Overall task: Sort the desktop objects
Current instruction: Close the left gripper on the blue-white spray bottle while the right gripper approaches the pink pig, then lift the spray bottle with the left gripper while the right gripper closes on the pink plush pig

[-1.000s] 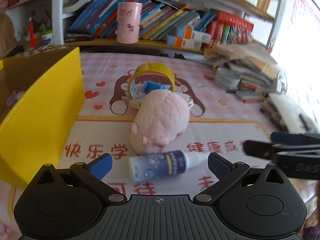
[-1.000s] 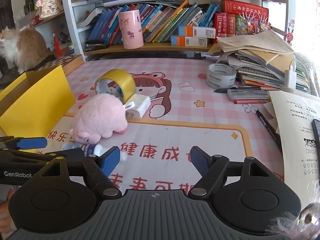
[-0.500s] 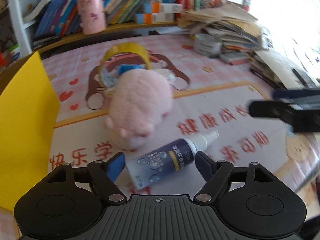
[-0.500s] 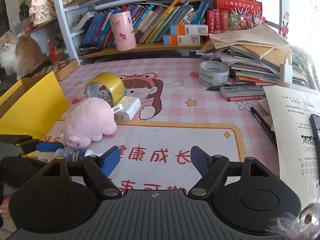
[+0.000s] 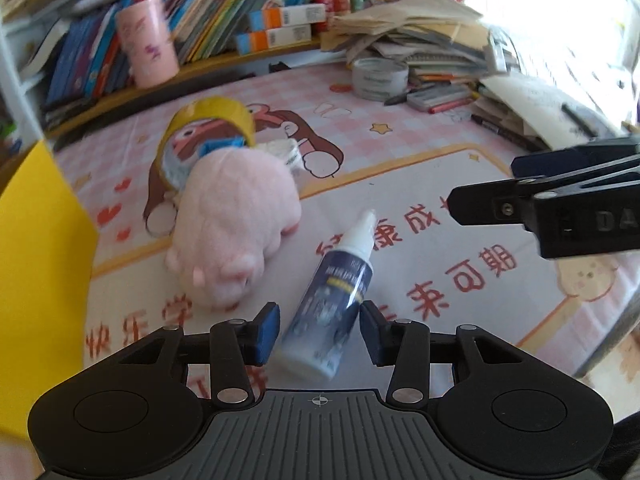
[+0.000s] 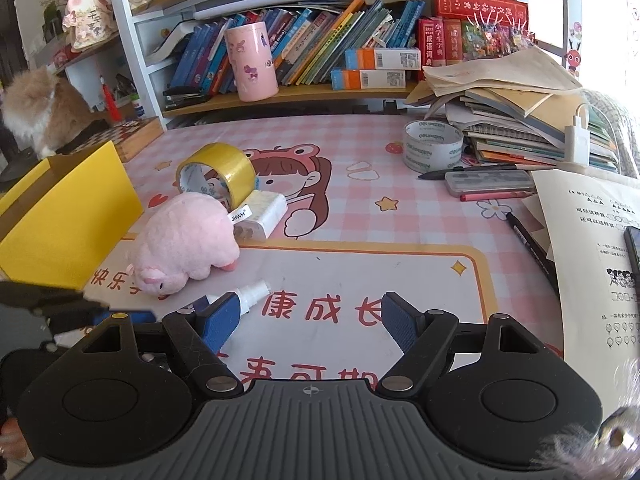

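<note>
A dark blue spray bottle (image 5: 326,308) with a white nozzle lies on the printed desk mat, pointing away from me. My left gripper (image 5: 320,332) straddles its lower half. The jaws are closing, and the blue pads stand right at the bottle's sides with only a sliver of gap on the left. In the right wrist view only the bottle's nozzle (image 6: 252,294) shows, beside my right gripper's left finger. My right gripper (image 6: 310,320) hovers open over the mat with nothing between its fingers. It also reaches in from the right as the right gripper (image 5: 482,184).
A pink plush pig (image 6: 184,240) lies just left of the bottle, with a yellow tape roll (image 6: 224,168) and a white pack (image 6: 262,212) behind it. A yellow box (image 6: 68,220) stands at left. A grey tape roll (image 6: 432,146), pens, papers and stacked books crowd the right.
My left gripper has moved in over the bottle and rolled, so the bottle now points away. Its jaws have narrowed from wide open to close around it. The right gripper stayed put.
</note>
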The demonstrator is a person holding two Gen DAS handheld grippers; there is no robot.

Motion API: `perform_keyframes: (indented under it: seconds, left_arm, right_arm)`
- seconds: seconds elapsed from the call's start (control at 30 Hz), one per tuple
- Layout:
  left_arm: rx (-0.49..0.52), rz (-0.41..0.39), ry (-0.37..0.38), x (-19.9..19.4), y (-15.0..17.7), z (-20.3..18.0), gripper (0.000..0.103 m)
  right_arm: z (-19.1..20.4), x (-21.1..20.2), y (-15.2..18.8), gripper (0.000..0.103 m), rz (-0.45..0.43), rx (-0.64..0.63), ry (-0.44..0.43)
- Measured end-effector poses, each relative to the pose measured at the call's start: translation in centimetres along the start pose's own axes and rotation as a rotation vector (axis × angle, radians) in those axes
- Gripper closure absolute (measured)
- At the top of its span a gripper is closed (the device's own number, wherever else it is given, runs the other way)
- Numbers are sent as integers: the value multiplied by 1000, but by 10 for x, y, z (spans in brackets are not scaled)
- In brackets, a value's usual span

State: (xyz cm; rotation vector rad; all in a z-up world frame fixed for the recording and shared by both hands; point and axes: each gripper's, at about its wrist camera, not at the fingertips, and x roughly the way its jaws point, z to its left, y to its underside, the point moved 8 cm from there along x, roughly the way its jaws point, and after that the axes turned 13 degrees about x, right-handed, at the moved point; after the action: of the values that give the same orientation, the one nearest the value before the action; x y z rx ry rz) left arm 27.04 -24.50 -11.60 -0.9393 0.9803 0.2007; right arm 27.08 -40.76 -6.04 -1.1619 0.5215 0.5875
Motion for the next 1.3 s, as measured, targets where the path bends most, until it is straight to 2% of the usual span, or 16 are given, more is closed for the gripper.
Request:
perform_keyframes:
  seconds: [0.07, 0.17, 0.3, 0.63, 0.87, 1.03, 1.3]
  left_arm:
    - [14, 20, 4, 9, -1, -3, 62]
    - [-32, 9, 42, 14, -1, -2, 67]
    - [-39, -11, 36, 12, 1, -4, 71]
    - [-265, -83, -16, -43, 25, 20, 71]
    - [-457, -159, -77, -85, 36, 53, 71]
    - [-491, -227, -118, -112, 24, 67, 71]
    - [-543, -273, -181, -132, 18, 86, 71]
  right_arm:
    - [-1, -1, 0, 27, -2, -1, 2]
    - [-3, -4, 0, 27, -8, -5, 6]
    - [-8, -4, 1, 27, -5, 0, 19]
    - [-3, 1, -4, 27, -10, -8, 11]
    - [24, 21, -3, 27, 30, -50, -50]
    - [52, 38, 1, 25, 84, -106, -124]
    - [87, 63, 2, 16, 133, -155, -198]
